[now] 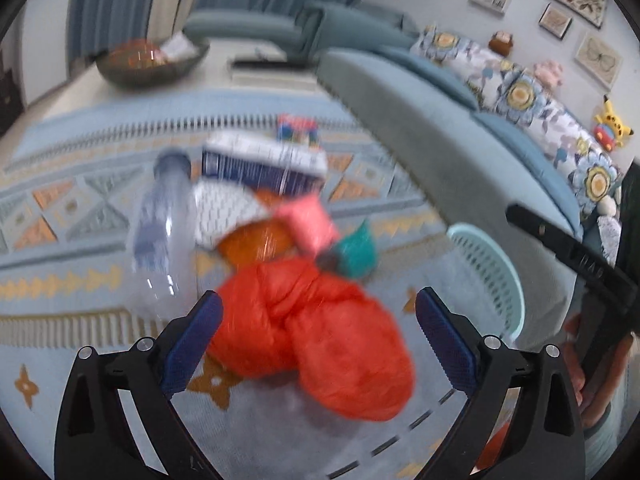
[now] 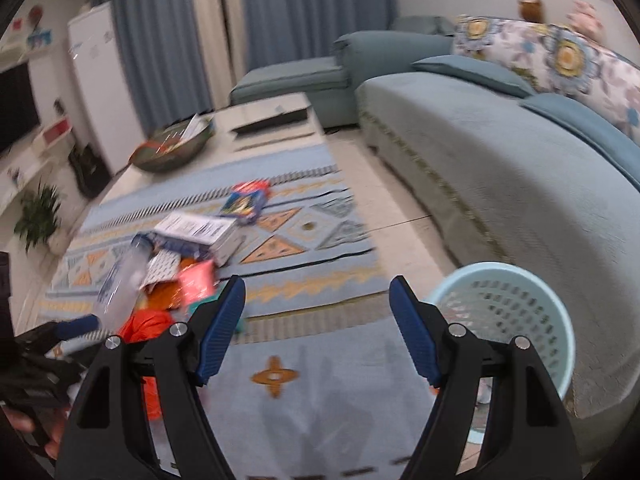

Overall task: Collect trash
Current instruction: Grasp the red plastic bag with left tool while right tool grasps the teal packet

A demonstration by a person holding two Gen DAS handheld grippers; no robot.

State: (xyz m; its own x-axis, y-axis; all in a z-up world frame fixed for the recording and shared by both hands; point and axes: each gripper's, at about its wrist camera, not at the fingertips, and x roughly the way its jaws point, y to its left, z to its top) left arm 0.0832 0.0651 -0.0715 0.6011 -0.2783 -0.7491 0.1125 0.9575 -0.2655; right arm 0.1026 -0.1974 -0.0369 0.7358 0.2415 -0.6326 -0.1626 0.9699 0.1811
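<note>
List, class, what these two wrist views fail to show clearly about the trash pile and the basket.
- Print on the white and blue box: motion blur, left wrist view.
- Clear bottle label: blurred in both views.
- Inside of the light blue basket: bottom hidden by its own wall and the right hand-held gripper.
- Orange bag contents: opaque, knotted.

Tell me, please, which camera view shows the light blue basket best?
The right wrist view shows the light blue basket best: its round rim and perforated wall are visible beside the sofa, only partly hidden by the right gripper. The left wrist view shows just a blurred part of its rim and wall.
</note>
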